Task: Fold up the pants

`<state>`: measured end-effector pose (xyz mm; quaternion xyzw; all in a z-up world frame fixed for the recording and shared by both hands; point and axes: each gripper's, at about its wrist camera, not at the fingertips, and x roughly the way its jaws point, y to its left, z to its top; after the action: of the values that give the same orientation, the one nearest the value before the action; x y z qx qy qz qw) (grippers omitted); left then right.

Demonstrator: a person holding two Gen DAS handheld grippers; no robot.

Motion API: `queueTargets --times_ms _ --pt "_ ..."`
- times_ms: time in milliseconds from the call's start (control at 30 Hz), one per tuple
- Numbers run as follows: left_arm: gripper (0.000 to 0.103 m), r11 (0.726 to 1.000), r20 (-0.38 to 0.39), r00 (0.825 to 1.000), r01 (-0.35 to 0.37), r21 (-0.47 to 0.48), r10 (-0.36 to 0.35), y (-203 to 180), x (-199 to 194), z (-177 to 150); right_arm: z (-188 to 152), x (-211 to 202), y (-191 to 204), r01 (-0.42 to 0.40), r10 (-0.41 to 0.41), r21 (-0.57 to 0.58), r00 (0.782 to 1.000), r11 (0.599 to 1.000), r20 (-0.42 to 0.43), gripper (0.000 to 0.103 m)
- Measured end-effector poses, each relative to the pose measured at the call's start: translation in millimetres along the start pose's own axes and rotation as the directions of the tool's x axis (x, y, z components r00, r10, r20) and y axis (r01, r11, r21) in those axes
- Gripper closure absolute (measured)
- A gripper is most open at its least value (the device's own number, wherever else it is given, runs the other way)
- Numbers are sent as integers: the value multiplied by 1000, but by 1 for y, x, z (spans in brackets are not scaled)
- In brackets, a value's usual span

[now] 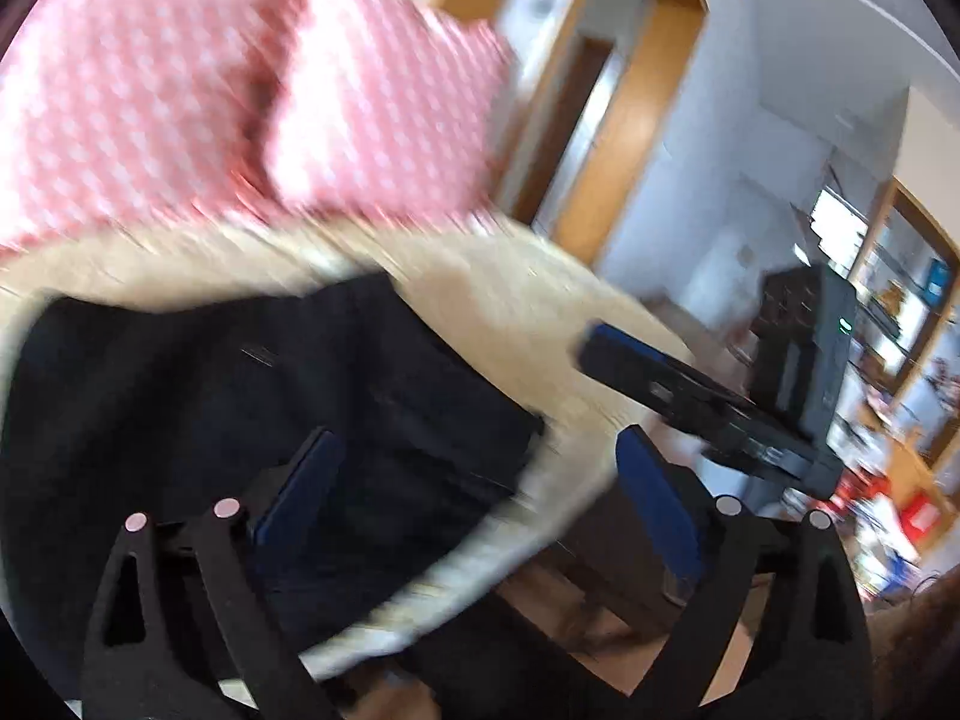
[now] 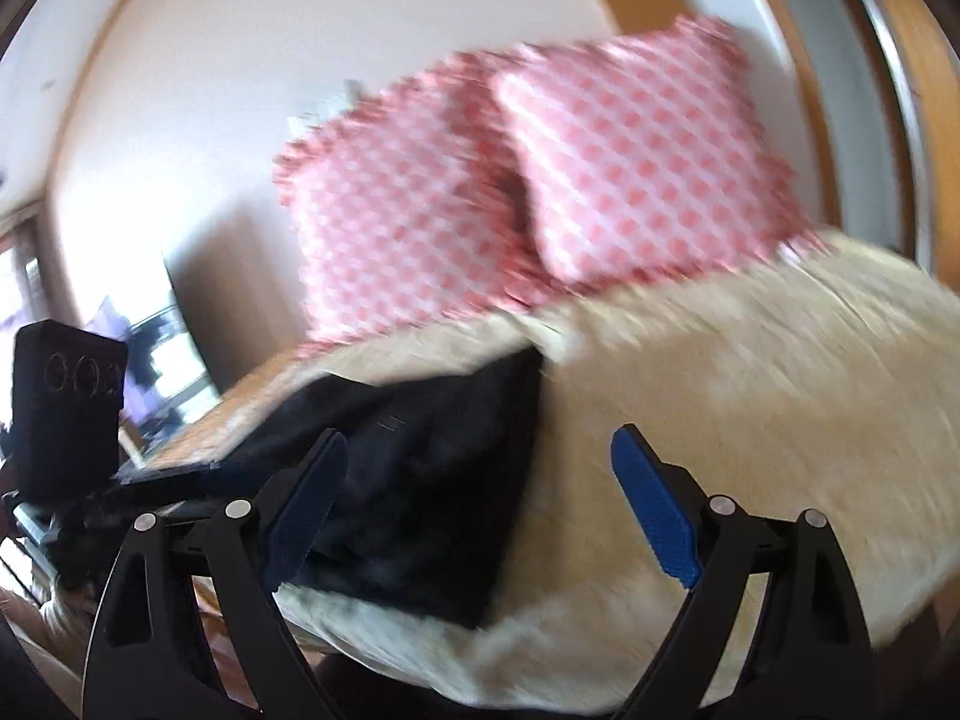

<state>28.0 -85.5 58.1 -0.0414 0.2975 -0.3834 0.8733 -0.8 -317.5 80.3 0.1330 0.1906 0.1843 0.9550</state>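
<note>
The dark navy pants (image 1: 240,408) lie folded into a compact block on the cream bed cover (image 1: 492,300). In the right wrist view the pants (image 2: 432,480) sit left of centre, near the bed's front edge. My left gripper (image 1: 474,468) is open and empty, raised above the pants' right edge. My right gripper (image 2: 480,480) is open and empty, above the pants' right side. The right gripper also shows in the left wrist view (image 1: 690,396), off the bed's right edge. Both views are blurred by motion.
Two pink polka-dot pillows (image 2: 540,180) lean at the bed's head against the wall. The cream cover (image 2: 750,390) spreads wide to the right of the pants. A wooden door frame (image 1: 630,120) and cluttered shelves (image 1: 900,312) stand beyond the bed.
</note>
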Motion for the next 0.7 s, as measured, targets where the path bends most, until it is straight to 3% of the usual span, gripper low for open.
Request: queueTargets --times_ms 67,100,200,333,433,567,700 --pt "3 988 76 985 -153 -21 154 23 -17 4 6 23 19 -80 79 -39 996 996 -29 11" --pt "3 967 85 963 -252 -35 254 37 -19 5 7 36 26 -99 96 -46 994 994 -51 11" --pt "4 940 34 941 -332 -82 336 69 -11 4 6 82 36 -115 107 -56 985 992 -132 12" --pt "4 914 -69 922 -388 -123 382 94 7 -9 -6 121 34 -65 53 -39 966 997 -255 15" --pt "4 908 -121 911 -406 -102 393 102 14 -22 -25 133 26 -2 -5 -18 930 1000 -367 16" --pt "4 905 -170 897 -422 -56 408 94 15 -36 -40 115 35 35 -58 -70 928 997 -368 16" --pt "4 904 -149 898 -425 -41 415 87 11 -51 -50 103 43 69 -106 -115 929 991 -355 15"
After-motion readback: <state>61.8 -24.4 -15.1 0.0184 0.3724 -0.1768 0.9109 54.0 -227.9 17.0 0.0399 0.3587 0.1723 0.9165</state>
